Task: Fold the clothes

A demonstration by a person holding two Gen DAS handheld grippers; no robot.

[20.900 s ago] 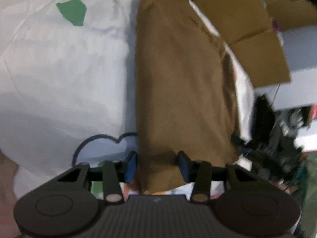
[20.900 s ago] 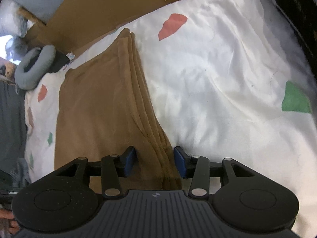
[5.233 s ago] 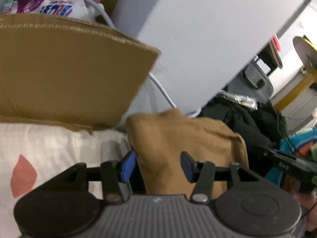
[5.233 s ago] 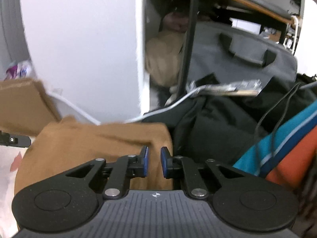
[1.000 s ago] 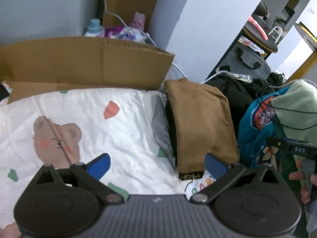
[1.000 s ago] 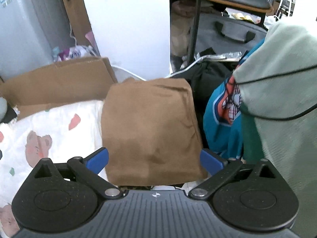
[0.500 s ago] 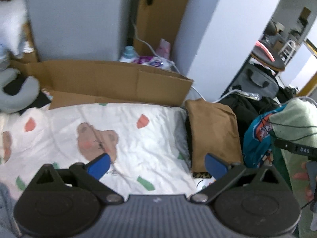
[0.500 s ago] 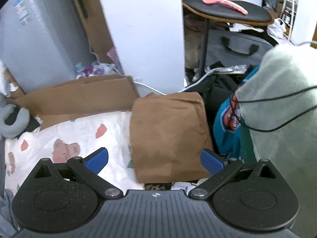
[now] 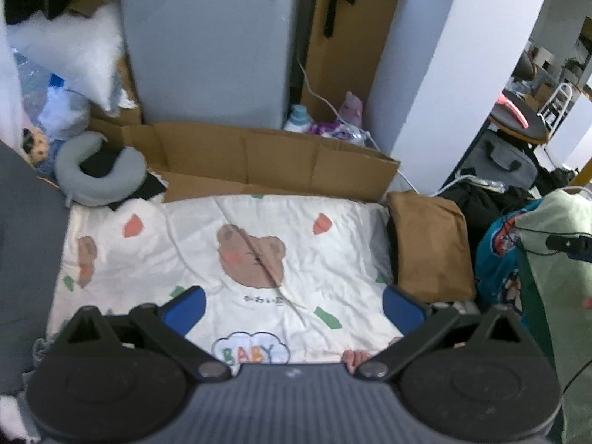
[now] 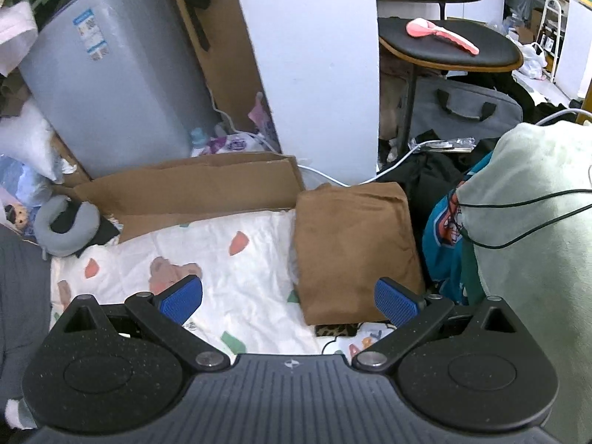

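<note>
Left gripper: jaws spread wide, nothing between them, held above the white bear-print sheet. Right gripper: jaws spread wide too, empty.

Folded brown garment: ahead of the right gripper, toward its right finger, lying flat at the sheet's right edge. In the left wrist view the garment sits ahead and to the right, past the right fingertip. It rests on a stack; a dark layer and a leopard-print edge show under its near end.

Edges and room:
- Sheet ahead of the left gripper is bare, only wrinkled. Open room there.
- Far edge: cardboard flap standing along the sheet, grey cabinet behind it.
- Left of both grippers: grey neck pillow at the sheet's far left corner.
- Right of the garment: tight. Teal printed clothing just beside it, pale green fabric with a black cable across it further right.
- Behind the garment: black clothing pile, white cable, grey bag under a round stool.

Versus 0.5 s ago: both grippers have pulled back further, the garment looks smaller and more of the sheet shows. Jaws unchanged, wide. Versus 5.2 s ago: the right gripper was clamped at the garment's edge, now it is released; garment sits in the same spot on the stack.
</note>
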